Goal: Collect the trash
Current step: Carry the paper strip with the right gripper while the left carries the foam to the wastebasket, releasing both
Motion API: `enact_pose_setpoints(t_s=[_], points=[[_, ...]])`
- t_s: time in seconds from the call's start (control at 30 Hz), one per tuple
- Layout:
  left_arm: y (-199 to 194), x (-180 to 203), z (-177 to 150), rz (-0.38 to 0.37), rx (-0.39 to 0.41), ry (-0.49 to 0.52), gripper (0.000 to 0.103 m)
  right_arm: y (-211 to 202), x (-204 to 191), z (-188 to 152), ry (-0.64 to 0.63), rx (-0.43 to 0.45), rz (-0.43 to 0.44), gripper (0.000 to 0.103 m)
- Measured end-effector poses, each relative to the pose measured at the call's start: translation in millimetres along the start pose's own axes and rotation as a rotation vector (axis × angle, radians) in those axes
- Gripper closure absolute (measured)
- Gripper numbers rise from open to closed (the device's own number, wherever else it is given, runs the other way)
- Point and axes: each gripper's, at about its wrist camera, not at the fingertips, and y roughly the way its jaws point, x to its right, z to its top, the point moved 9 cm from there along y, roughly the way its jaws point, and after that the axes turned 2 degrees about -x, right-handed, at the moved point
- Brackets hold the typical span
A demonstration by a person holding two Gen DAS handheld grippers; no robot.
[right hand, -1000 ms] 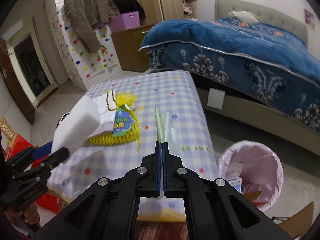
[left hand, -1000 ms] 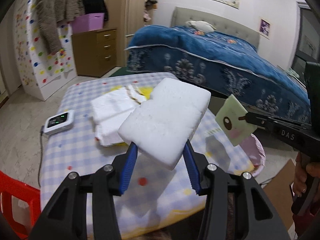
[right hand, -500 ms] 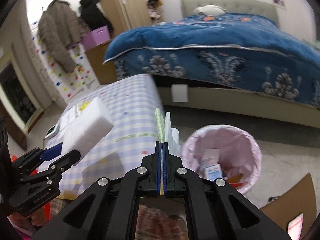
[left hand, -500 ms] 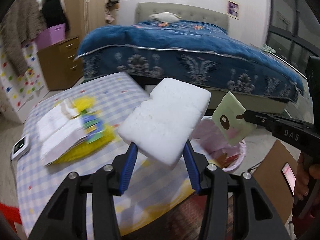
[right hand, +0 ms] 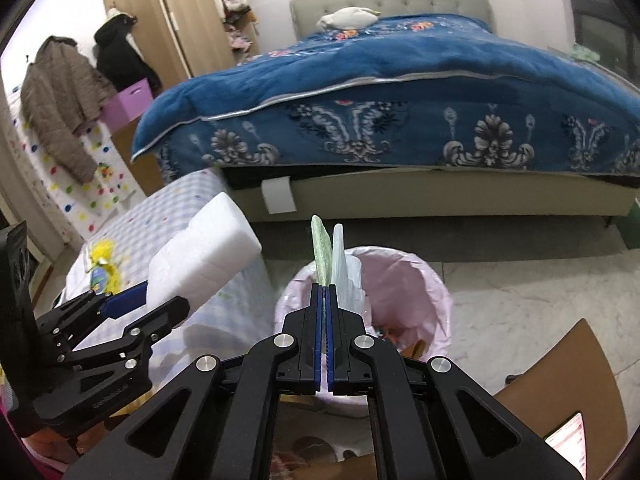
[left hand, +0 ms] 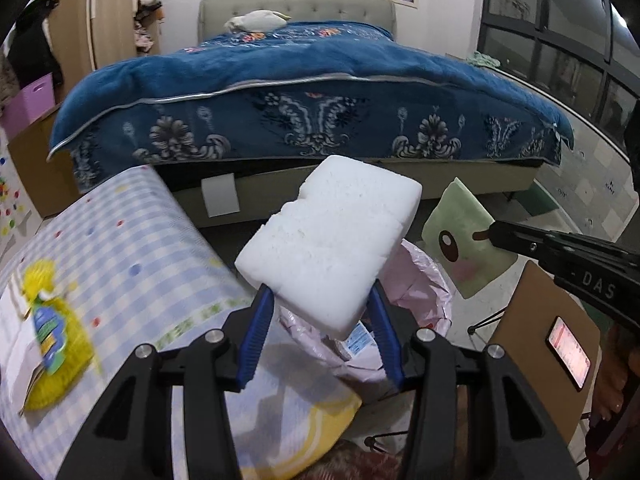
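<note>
Both grippers have swung off the checkered table (left hand: 132,240) toward the pink-lined trash bin (right hand: 404,276) on the floor near the bed (right hand: 400,80). Left gripper (left hand: 320,312) clamps the white foam block (left hand: 332,240), now above the bin's left rim. Right gripper (right hand: 325,296), jaws pinched tight on a thin green wrapper (left hand: 460,244), holds it over the bin.

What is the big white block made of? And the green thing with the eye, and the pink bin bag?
The white block looks like foam: matte, grainy, with a crumbly broken edge. The green wrapper looks like thin printed plastic or paper; it is flat and seen edge-on from the right wrist view, so I can't tell which. The pink bag looks like thin plastic film, crinkled and slightly see-through.
</note>
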Motion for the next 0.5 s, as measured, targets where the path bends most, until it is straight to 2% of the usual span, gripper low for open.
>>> enact_pose_setpoints(t_s=[0.27, 0.33, 0.37, 0.43, 0.47, 0.5], points=[[40, 10, 17, -0.023, -0.035, 0.018, 0.055, 37, 24, 9, 0.039, -0.041, -0.013, 0.102], [47, 10, 20, -0.028, -0.040, 0.019, 0.051, 44, 28, 12, 0.044, -0.044, -0.017, 0.101], [51, 11, 22, -0.035, -0.049, 0.020, 0.045, 48, 30, 13, 0.049, -0.048, -0.019, 0.097], [53, 10, 23, -0.033, -0.053, 0.022, 0.034, 55, 35, 13, 0.064, -0.060, -0.017, 0.094], [53, 8, 23, -0.031, -0.048, 0.023, 0.033, 58, 37, 14, 0.073, -0.066, -0.019, 0.087], [51, 6, 23, -0.028, -0.045, 0.024, 0.033, 59, 39, 14, 0.082, -0.067, -0.019, 0.084]])
